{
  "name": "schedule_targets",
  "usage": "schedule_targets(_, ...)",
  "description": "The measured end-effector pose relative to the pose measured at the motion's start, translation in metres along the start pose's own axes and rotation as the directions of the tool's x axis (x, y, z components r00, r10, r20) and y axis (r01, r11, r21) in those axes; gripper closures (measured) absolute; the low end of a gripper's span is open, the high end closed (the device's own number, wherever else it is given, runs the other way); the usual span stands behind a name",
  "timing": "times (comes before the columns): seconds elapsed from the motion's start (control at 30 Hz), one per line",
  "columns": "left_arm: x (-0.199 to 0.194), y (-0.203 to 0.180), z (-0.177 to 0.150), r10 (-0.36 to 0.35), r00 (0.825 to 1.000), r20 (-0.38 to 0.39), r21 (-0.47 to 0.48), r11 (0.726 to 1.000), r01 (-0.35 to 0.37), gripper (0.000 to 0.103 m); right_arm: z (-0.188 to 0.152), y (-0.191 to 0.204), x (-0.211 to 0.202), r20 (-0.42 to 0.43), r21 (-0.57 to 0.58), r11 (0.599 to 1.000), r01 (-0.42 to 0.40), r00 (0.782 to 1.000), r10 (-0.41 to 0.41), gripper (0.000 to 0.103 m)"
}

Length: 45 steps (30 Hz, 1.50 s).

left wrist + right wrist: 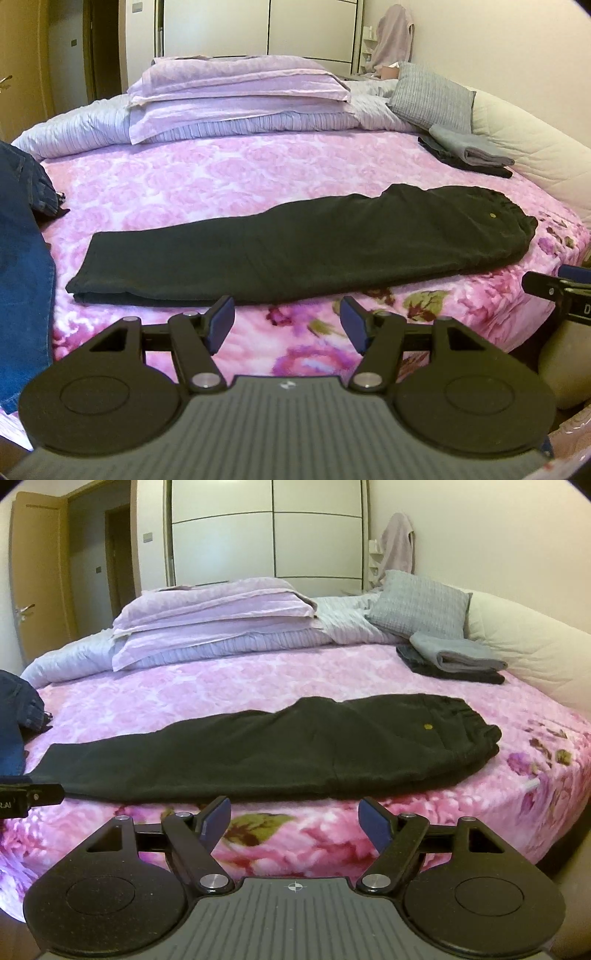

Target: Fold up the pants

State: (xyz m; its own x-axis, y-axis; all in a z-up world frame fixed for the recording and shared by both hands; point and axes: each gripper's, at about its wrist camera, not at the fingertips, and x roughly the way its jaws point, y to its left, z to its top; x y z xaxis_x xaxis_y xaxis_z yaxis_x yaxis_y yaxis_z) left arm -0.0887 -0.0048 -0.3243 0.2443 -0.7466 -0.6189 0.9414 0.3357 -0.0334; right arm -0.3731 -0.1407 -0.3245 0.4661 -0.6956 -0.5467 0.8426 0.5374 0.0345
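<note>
The black pants [295, 243] are lying across the near side of the pink floral bedspread [229, 177], already folded lengthwise, leg on leg, waistband to the right and hems to the left. Both grippers are hovering off the near edge, left gripper [287, 320] and right gripper [294, 815], jaws spread, pinching nothing. I'd guess the next fold is hems over to waistband, so grab both layers at the hem corners and carry them across level, or the legs are sliding apart.

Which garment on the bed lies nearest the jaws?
The long black pants, folded lengthwise across the pink floral blanket; the folded grey stack lies farther back.
</note>
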Motion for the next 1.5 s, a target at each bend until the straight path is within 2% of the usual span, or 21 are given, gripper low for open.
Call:
schedule_targets(0.33, -0.001, 0.007, -0.006, -0.003, 1.000, 0.000, 0.001, 1.000, 0.003, 0.043, -0.001, -0.001, -0.007, -0.002, -0.009, 1.000, 0.009, 1.000, -0.009, 0.030)
schedule_targets(0.43, 0.012, 0.020, -0.012, -0.006, 1.000, 0.001, -0.032, 0.999, 0.006, 0.044, -0.002, -0.004, -0.003, -0.020, -0.010, 1.000, 0.007, 1.000, -0.007, 0.030)
schedule_targets(0.5, 0.027, 0.036, -0.015, 0.019, 1.000, -0.011, -0.067, 0.998, -0.020, 0.044, -0.002, -0.008, 0.004, -0.037, -0.012, 1.000, 0.010, 0.999, -0.011, 0.030)
schedule_targets(0.57, 0.041, 0.057, -0.015, 0.052, 0.998, -0.017, -0.111, 0.992, -0.054, 0.048, -0.001, -0.013, 0.015, -0.060, -0.010, 1.000, 0.021, 0.998, -0.021, 0.030)
schedule_targets(0.63, 0.057, 0.082, -0.011, 0.095, 0.995, -0.015, -0.164, 0.982, -0.096, 0.060, -0.001, -0.020, 0.028, -0.085, -0.004, 1.000, 0.030, 0.996, -0.030, 0.030)
schedule_targets(0.7, 0.074, 0.106, -0.005, 0.150, 0.988, -0.022, -0.207, 0.967, -0.151, 0.067, 0.000, -0.027, 0.042, -0.111, 0.003, 0.999, 0.037, 0.993, -0.037, 0.030)
schedule_targets(0.8, 0.098, 0.137, 0.007, 0.208, 0.978, -0.018, -0.256, 0.945, -0.206, 0.072, 0.002, -0.037, 0.061, -0.141, 0.012, 0.999, 0.052, 0.989, -0.050, 0.030)
schedule_targets(0.83, 0.105, 0.145, 0.010, 0.217, 0.976, -0.022, -0.272, 0.938, -0.215, 0.076, 0.002, -0.040, 0.066, -0.146, 0.015, 0.998, 0.054, 0.988, -0.051, 0.030)
schedule_targets(0.93, 0.127, 0.163, 0.015, 0.241, 0.970, -0.035, -0.316, 0.918, -0.239, 0.078, 0.002, -0.050, 0.078, -0.169, 0.029, 0.997, 0.066, 0.984, -0.061, 0.030)
schedule_targets(1.1, 0.157, 0.173, -0.005, 0.236, 0.964, -0.125, -0.304, 0.916, -0.263, 0.088, -0.002, -0.061, 0.091, -0.208, 0.050, 0.994, 0.093, 0.975, -0.081, 0.030)
schedule_targets(1.13, 0.154, 0.169, -0.010, 0.246, 0.964, -0.097, -0.274, 0.925, -0.264, 0.088, -0.002, -0.063, 0.092, -0.212, 0.052, 0.994, 0.096, 0.974, -0.083, 0.030)
schedule_targets(1.2, 0.147, 0.163, -0.013, 0.254, 0.963, -0.092, -0.234, 0.934, -0.269, 0.088, -0.001, -0.064, 0.091, -0.213, 0.053, 0.993, 0.102, 0.973, -0.089, 0.030)
schedule_targets(1.27, 0.139, 0.166, -0.017, 0.236, 0.966, -0.105, -0.261, 0.931, -0.255, 0.088, 0.000, -0.065, 0.091, -0.212, 0.055, 0.993, 0.107, 0.973, -0.093, 0.030)
schedule_targets(1.37, 0.126, 0.178, -0.025, 0.176, 0.977, -0.120, -0.382, 0.900, -0.209, 0.088, 0.000, -0.065, 0.089, -0.208, 0.058, 0.992, 0.108, 0.974, -0.094, 0.030)
schedule_targets(1.43, 0.118, 0.188, -0.036, 0.103, 0.989, -0.103, -0.510, 0.849, -0.142, 0.087, -0.001, -0.061, 0.087, -0.209, 0.054, 0.993, 0.104, 0.974, -0.091, 0.030)
schedule_targets(1.5, 0.115, 0.196, -0.047, 0.031, 0.998, -0.056, -0.641, 0.765, -0.060, 0.082, -0.003, -0.058, 0.088, -0.214, 0.052, 0.994, 0.099, 0.973, -0.086, 0.030)
